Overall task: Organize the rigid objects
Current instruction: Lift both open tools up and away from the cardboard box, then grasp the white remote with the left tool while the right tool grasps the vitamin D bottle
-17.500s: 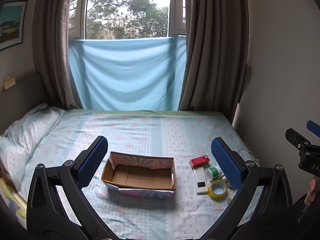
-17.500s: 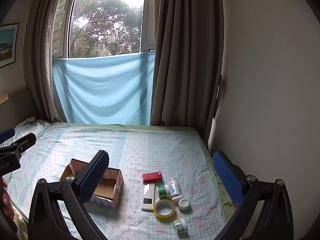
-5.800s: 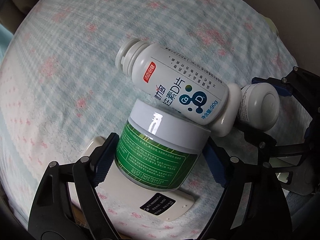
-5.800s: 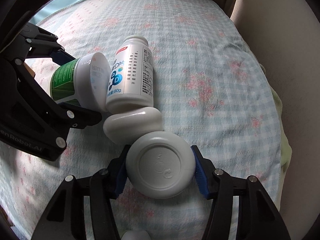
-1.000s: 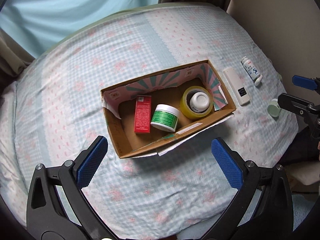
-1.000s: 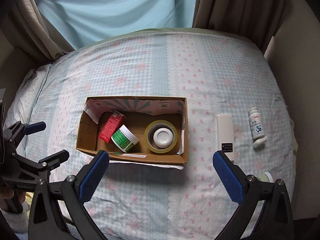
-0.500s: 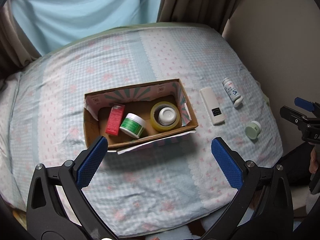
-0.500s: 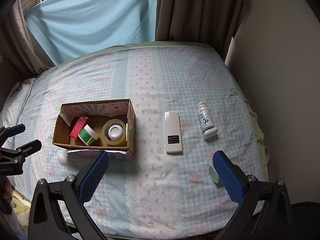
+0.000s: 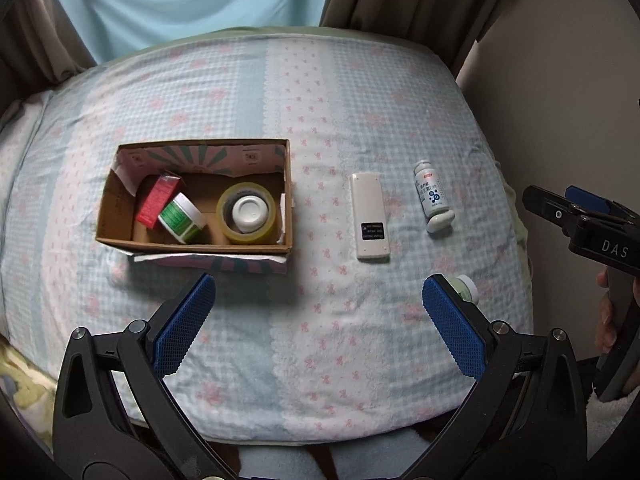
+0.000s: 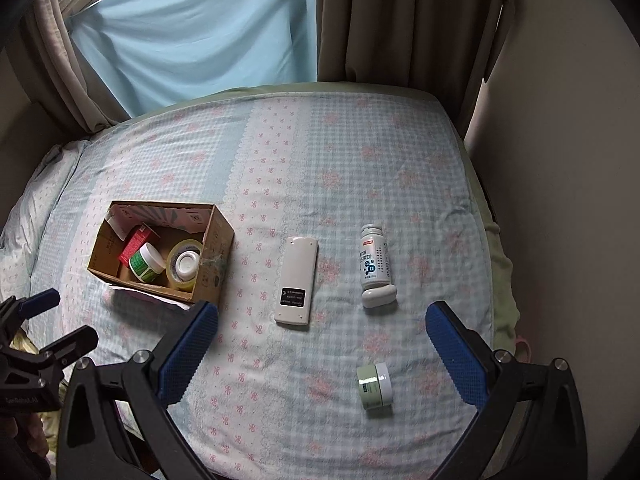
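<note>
Both grippers, left gripper (image 9: pixel 319 316) and right gripper (image 10: pixel 321 338), spread wide, empty; remote control (image 10: pixel 297 281), pill bottle (image 10: pixel 375 261), small jar (image 10: pixel 375 386) outside cardboard box (image 10: pixel 213 256); bottle likely light, slick; grip mid-body.

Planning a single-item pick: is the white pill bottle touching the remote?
Apart. The right wrist view shows bare bedsheet between the white pill bottle and the remote.

Your bed (image 10: pixel 304 152) wears a pale checked sheet with pink flowers. On it you have an open cardboard box (image 10: pixel 216 256) at left, a white remote (image 10: pixel 297 280) beside it, a white bottle (image 10: pixel 374 262) lying flat with a white lid (image 10: pixel 379 295) touching its base, and a small green jar (image 10: pixel 375 385) nearer you.
</note>
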`<state>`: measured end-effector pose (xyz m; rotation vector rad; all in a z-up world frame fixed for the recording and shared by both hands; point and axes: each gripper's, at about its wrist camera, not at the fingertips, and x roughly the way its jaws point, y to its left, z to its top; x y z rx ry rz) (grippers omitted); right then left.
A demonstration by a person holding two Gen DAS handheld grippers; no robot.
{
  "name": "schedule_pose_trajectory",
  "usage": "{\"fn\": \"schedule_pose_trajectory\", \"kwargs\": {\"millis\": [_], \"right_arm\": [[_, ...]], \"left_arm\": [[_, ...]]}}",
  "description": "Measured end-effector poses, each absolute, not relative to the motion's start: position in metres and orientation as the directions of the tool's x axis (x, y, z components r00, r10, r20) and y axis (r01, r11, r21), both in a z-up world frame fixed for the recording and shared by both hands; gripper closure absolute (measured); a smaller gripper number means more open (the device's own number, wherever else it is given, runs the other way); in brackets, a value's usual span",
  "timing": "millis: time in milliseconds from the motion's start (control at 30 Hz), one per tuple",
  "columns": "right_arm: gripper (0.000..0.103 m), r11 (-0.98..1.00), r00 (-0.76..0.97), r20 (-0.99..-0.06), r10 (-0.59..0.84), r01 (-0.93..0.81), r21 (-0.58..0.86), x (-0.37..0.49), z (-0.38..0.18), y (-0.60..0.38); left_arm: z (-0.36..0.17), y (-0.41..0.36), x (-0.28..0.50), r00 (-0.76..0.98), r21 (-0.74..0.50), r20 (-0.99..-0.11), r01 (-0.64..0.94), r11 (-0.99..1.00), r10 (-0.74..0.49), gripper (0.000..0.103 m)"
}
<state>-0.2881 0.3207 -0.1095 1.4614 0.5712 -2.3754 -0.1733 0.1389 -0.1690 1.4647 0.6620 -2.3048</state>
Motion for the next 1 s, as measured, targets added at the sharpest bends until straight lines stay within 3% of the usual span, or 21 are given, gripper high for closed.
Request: {"fn": "schedule_pose_trajectory", "kwargs": {"millis": [433,1000], "right_arm": [[0.0,-0.902,-0.29,-0.956,0.055,0.397,-0.172,-0.396,-0.163,0.344],[0.003,-0.914,-0.014,-0.978,0.21,0.352,-0.201,-0.496,-0.313,0.358]], "left_arm": [[-0.258,0.161,-0.299,-0.301,-0.251,-0.95,0.574,-0.779,0.084,0.0],[-0.42,0.158,-0.407,-0.062,-0.196,-0.977,0.637,-0.746,0.204,0.002]]}}
